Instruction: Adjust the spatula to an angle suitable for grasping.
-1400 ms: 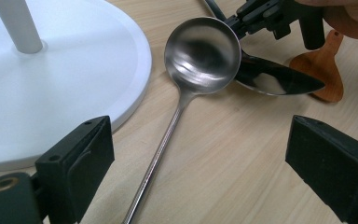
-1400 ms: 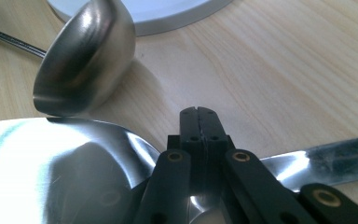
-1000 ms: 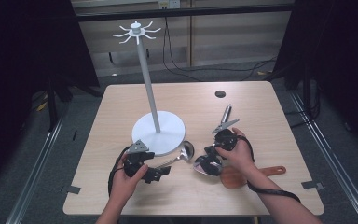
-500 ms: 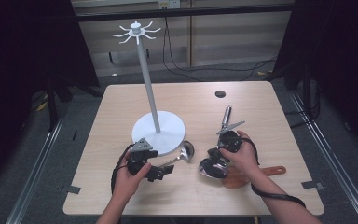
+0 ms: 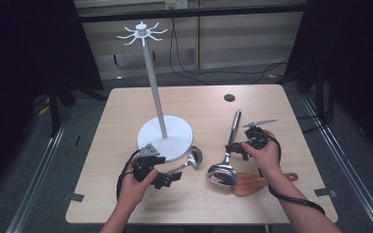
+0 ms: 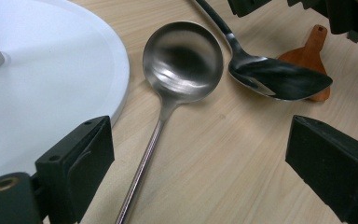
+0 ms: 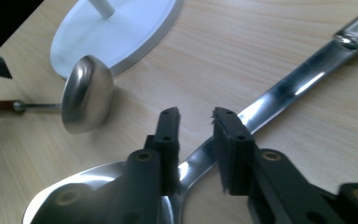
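Your right gripper [image 5: 236,148] sits low over the large steel serving spoon's [image 5: 226,167] neck, jaws narrow, just been opening, not pinching. Your left gripper [image 5: 171,178] rests level on the counter [image 5: 199,104], jaws wide astride the steel ladle's [image 5: 187,161] handle.

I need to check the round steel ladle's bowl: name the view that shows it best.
The left gripper view: the round steel ladle faces up, hollow visible. The right gripper view shows its domed back; the high view, a small distant shape.

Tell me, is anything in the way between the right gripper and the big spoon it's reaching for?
Nothing visible is. The right gripper has just been opening its jaws, and they straddle the big spoon at its neck, with only a small gap showing between the pads and the handle.
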Demonstrator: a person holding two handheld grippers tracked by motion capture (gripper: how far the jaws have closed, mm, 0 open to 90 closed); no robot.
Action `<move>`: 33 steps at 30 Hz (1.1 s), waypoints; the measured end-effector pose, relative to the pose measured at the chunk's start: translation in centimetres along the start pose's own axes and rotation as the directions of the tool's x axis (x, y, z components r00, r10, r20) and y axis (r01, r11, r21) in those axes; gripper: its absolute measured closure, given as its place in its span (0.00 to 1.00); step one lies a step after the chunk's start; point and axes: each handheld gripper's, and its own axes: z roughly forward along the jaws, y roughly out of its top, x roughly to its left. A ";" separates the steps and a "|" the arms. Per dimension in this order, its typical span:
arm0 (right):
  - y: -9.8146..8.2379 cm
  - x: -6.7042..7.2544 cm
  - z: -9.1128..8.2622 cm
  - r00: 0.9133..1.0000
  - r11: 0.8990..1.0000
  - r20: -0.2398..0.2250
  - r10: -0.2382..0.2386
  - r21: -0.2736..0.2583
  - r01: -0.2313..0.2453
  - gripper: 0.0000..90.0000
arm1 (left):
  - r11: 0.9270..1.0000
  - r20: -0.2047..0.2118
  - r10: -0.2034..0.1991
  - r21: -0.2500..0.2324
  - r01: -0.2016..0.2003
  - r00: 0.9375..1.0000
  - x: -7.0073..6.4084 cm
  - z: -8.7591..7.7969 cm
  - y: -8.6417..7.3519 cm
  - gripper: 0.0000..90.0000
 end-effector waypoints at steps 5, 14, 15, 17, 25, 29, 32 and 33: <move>-0.2 -0.9 -0.6 0.998 0.999 0.030 0.052 -0.017 -0.052 0.71 | 1.000 0.007 0.000 0.003 0.000 1.000 0.0 0.2 0.1 0.09; -0.8 -1.8 -0.5 0.986 0.989 0.080 0.147 -0.024 -0.146 0.61 | 1.000 0.025 0.017 0.004 -0.017 1.000 -0.3 0.9 0.6 0.09; -0.8 -1.9 -0.4 0.985 0.989 0.086 0.149 -0.022 -0.148 0.60 | 1.000 0.026 0.017 0.003 -0.017 1.000 -0.3 0.9 0.7 0.09; -0.8 -2.0 -0.3 0.982 0.988 0.108 0.157 -0.018 -0.156 0.57 | 1.000 0.031 0.021 0.004 -0.022 0.999 -0.3 1.0 0.9 0.09; 0.3 -1.9 0.3 0.974 0.988 0.166 0.151 -0.013 -0.151 0.38 | 1.000 0.035 0.024 -0.010 -0.024 0.999 -0.2 1.0 1.3 0.09; 1.0 -1.4 1.1 0.968 0.991 0.213 0.132 0.003 -0.135 0.31 | 0.999 0.042 0.033 -0.005 -0.033 0.999 -0.3 1.2 1.5 0.09; 1.3 -1.3 1.8 0.957 0.988 0.250 0.149 0.008 -0.156 0.27 | 0.999 0.045 0.039 -0.006 -0.039 0.998 -0.4 1.2 1.5 0.09; 1.3 -1.3 2.1 0.953 0.988 0.264 0.146 0.015 -0.155 0.26 | 0.999 0.046 0.042 -0.006 -0.042 0.998 -0.4 1.2 1.5 0.09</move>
